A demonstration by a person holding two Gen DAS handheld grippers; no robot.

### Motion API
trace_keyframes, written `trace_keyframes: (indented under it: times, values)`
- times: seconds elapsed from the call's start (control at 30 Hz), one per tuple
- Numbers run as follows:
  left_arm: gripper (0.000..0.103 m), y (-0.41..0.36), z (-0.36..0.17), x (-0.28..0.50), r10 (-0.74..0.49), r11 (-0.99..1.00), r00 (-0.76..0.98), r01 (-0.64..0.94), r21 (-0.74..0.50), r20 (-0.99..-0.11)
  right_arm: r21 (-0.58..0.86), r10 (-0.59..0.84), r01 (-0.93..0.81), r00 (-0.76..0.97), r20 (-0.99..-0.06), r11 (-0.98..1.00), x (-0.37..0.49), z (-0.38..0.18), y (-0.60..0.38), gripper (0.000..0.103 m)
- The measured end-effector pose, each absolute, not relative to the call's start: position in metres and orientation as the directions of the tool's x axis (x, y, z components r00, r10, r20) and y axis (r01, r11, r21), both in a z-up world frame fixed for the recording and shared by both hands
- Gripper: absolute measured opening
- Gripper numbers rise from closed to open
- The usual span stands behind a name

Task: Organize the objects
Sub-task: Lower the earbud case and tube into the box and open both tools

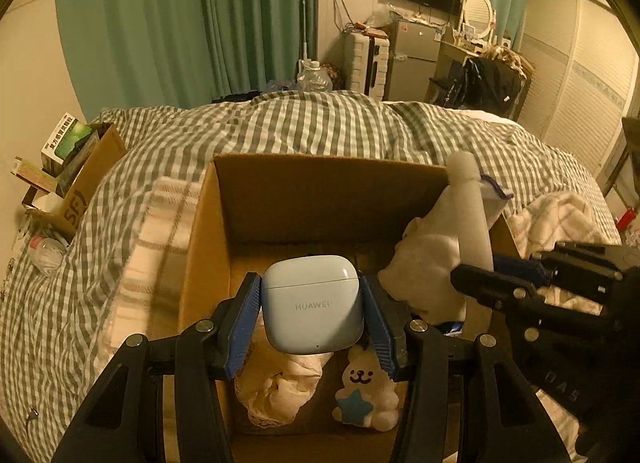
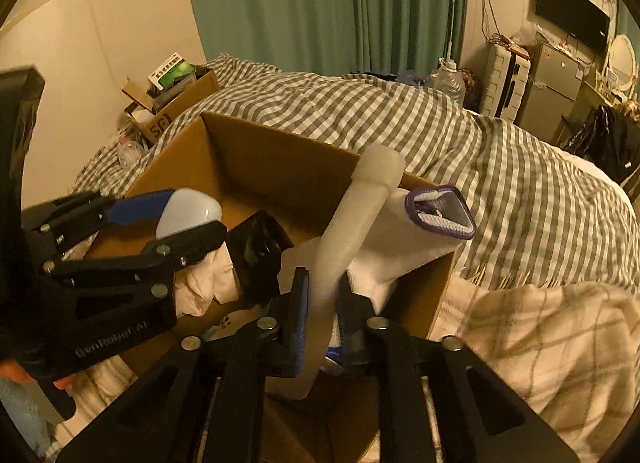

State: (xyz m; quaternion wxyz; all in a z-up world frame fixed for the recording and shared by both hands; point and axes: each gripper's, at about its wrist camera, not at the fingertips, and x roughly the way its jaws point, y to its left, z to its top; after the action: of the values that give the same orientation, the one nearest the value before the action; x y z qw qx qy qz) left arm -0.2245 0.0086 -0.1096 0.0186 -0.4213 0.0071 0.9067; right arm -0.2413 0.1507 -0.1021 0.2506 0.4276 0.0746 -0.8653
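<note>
My left gripper (image 1: 312, 303) is shut on a pale blue HUAWEI earbud case (image 1: 312, 303) and holds it above the open cardboard box (image 1: 320, 199) on the bed. My right gripper (image 2: 322, 311) is shut on a long white plastic handle (image 2: 352, 231) that sticks up out of the box's right side; the handle also shows in the left wrist view (image 1: 470, 207). In the right wrist view the left gripper (image 2: 176, 219) holds the case (image 2: 188, 211) over the box (image 2: 280, 159). A small white bear plush (image 1: 366, 387) with a blue star lies on the box floor.
The box also holds white cloth (image 1: 280, 387), a white sock with purple trim (image 2: 440, 215) and a black object (image 2: 260, 255). A checked duvet (image 1: 280, 123) covers the bed. A second cardboard box (image 1: 76, 175) with packets stands at the far left. A striped blanket (image 2: 540, 335) lies right.
</note>
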Motion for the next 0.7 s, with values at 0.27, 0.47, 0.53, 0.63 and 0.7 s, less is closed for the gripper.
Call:
trace_keyframes:
  times: [0.27, 0.47, 0.53, 0.63, 0.7]
  values:
    - [0.071, 0.003, -0.087, -0.213, 0.032, -0.999, -0.679, -0.024, -0.021, -0.733, 0.065, -0.356, 0.452, -0.598, -0.718, -0.890, -0.231, -0.067, 0.161, 0.032]
    - [0.088, 0.001, -0.047, -0.188, 0.012, -1.000, -0.727, -0.012, -0.005, -0.686, 0.061, -0.327, 0.379, -0.693, -0.642, -0.923, -0.206, -0.017, 0.181, 0.061]
    - [0.093, 0.001, -0.030, -0.177, 0.010, -1.000, -0.750, -0.009, -0.005, -0.662, 0.059, -0.312, 0.353, -0.724, -0.616, -0.934, -0.193, 0.003, 0.187, 0.070]
    - [0.102, 0.000, -0.001, -0.156, 0.021, -1.000, -0.790, -0.013, -0.018, -0.613, 0.059, -0.302, 0.332, -0.753, -0.585, -0.942, -0.171, 0.032, 0.195, 0.074]
    - [0.103, 0.002, 0.020, -0.141, 0.013, -1.000, -0.815, -0.011, -0.008, -0.579, 0.058, -0.287, 0.310, -0.773, -0.565, -0.949, -0.156, 0.051, 0.201, 0.083]
